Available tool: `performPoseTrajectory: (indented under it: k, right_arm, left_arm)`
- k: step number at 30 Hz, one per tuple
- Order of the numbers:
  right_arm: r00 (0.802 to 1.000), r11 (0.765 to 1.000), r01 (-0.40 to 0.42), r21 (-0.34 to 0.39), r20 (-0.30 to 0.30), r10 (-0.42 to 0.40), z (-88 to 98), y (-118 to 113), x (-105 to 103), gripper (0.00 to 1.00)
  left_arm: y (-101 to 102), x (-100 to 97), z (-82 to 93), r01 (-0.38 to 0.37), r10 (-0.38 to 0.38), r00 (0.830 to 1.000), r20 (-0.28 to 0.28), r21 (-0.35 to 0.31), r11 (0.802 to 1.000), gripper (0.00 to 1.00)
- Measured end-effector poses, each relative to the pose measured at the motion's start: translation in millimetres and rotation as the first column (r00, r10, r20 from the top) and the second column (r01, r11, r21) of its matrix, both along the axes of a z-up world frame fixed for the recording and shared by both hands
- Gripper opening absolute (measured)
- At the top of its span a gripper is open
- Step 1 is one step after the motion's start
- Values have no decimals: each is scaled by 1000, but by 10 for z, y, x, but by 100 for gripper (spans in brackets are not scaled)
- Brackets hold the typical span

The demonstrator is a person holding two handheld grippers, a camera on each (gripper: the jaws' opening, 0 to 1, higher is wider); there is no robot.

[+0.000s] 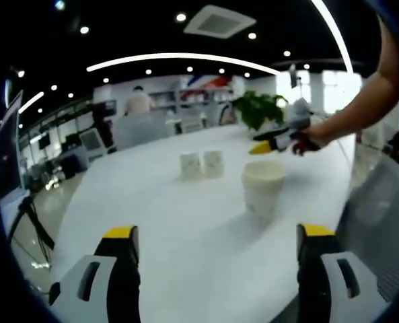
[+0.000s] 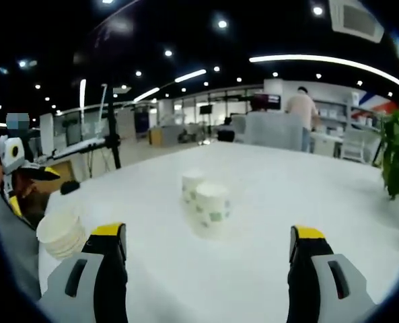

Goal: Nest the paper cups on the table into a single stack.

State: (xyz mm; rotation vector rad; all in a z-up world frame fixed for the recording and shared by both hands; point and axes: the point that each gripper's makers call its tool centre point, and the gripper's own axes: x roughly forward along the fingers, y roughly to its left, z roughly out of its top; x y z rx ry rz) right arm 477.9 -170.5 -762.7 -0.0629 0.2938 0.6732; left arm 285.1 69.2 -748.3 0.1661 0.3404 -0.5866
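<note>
A white table (image 1: pixel 186 229) holds everything. On it stands a stack (image 1: pixel 263 188) of cups, and beyond it two upside-down cups (image 1: pixel 202 163) side by side. The left gripper (image 1: pixel 216 245) and right gripper (image 2: pixel 209 245) hover with jaws wide apart, empty.

Ahead of my jaws a long white table (image 1: pixel 186 229) runs toward a dark ceiling (image 2: pixel 186 27) with spot lamps and a curved light strip (image 1: pixel 179 59). Past its far end stand shelves (image 1: pixel 186 101), a leafy plant (image 1: pixel 256 108) and bright windows (image 1: pixel 334 91).
</note>
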Motion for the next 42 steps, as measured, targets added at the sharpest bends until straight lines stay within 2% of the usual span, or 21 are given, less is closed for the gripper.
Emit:
performPoseTrajectory:
  k: [14, 16, 27, 30, 33, 36, 39, 42]
  right_arm:
    - [1000, 1000, 23, 3, -15, -23, -135, 150, 433, 100]
    - [999, 1000, 21, -10, -31, -21, -182, 190, 486, 100]
    - [1000, 1000, 15, 14, -18, -15, -148, 389, 743, 91]
    - [1000, 1000, 1, -18, -16, -1, -207, 447, 772, 85]
    - [998, 994, -21, -104, -54, 16, -366, 439, 763, 70]
    - [997, 995, -36, -92, -66, 30, -402, 520, 768, 53]
    - [997, 996, -31, -80, -75, 25, -418, 544, 800, 48]
    - [996, 997, -24, -71, -83, 18, -419, 559, 830, 47]
  left_arm:
    - [21, -3, -22, -17, 17, 1000, -12, 1, 1000, 95]
    - [33, 2, -25, -22, 22, 1000, -13, 0, 1000, 95]
    - [50, 3, -42, -34, 34, 999, -22, -1, 999, 95]
    - [68, 8, -51, -39, 39, 999, -23, -2, 999, 95]
    - [74, 12, -56, -40, 40, 999, -25, -4, 999, 95]
    - [70, 8, -61, -39, 39, 999, -27, -2, 999, 94]
    - [74, 9, -60, -43, 43, 999, -29, -2, 999, 94]
    - [68, 7, -57, -43, 43, 999, -32, -1, 999, 94]
